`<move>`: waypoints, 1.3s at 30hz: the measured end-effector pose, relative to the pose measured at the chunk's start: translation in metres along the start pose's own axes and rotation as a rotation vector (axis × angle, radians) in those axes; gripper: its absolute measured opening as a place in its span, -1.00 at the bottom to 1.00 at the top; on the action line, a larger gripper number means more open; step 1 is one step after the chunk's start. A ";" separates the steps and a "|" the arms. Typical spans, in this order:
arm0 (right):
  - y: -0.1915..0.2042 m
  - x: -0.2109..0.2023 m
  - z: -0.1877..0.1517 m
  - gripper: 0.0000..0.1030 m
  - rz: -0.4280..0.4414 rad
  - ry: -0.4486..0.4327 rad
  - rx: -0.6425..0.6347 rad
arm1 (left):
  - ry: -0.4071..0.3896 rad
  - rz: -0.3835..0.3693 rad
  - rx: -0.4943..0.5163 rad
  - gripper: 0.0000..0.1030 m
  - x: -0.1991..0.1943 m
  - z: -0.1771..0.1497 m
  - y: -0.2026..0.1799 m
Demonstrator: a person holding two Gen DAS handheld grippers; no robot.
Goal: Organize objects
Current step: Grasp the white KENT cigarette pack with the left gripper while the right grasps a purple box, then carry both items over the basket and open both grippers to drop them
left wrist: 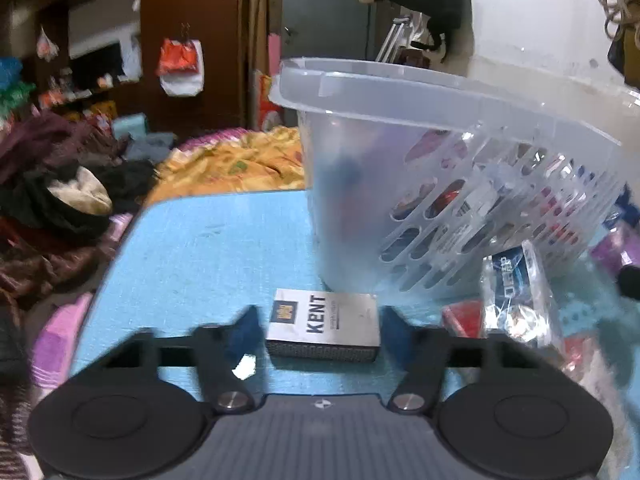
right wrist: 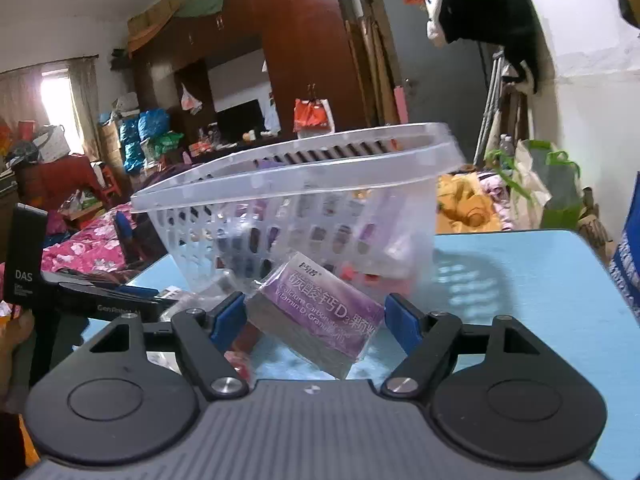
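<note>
Jaws wide, gripping nothing — left gripper [left wrist: 320, 322] straddles Kent pack [left wrist: 322, 330], right gripper [right wrist: 314, 322] purple box [right wrist: 320, 312].

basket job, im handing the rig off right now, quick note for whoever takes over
Left gripper: open, fingers either side of the Kent box lying on the blue table.
Right gripper: open around the tilted purple calcium box, not clamped.
The clear basket already holds several packs.
Left to do: both boxes, plus loose packets beside the basket.
</note>
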State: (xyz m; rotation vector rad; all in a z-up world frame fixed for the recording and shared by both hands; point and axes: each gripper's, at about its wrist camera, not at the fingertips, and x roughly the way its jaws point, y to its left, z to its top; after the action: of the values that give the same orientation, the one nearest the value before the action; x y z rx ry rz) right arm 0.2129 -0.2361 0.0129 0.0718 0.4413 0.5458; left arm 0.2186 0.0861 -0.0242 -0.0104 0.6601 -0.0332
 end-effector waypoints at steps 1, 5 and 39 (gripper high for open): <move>-0.003 -0.003 -0.001 0.52 -0.002 -0.005 0.000 | -0.014 0.007 0.015 0.18 -0.003 -0.001 -0.002; -0.008 -0.005 0.001 0.52 -0.012 -0.018 -0.001 | -0.091 0.003 0.007 0.18 -0.019 -0.008 -0.004; 0.013 -0.035 -0.020 0.51 -0.126 -0.188 -0.160 | -0.466 -0.235 -0.029 0.18 -0.087 -0.050 -0.006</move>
State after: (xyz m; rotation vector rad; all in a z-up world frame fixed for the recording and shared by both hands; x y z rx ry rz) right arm 0.1716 -0.2443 0.0103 -0.0574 0.2160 0.4444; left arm 0.1195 0.0835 -0.0100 -0.1203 0.1904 -0.2404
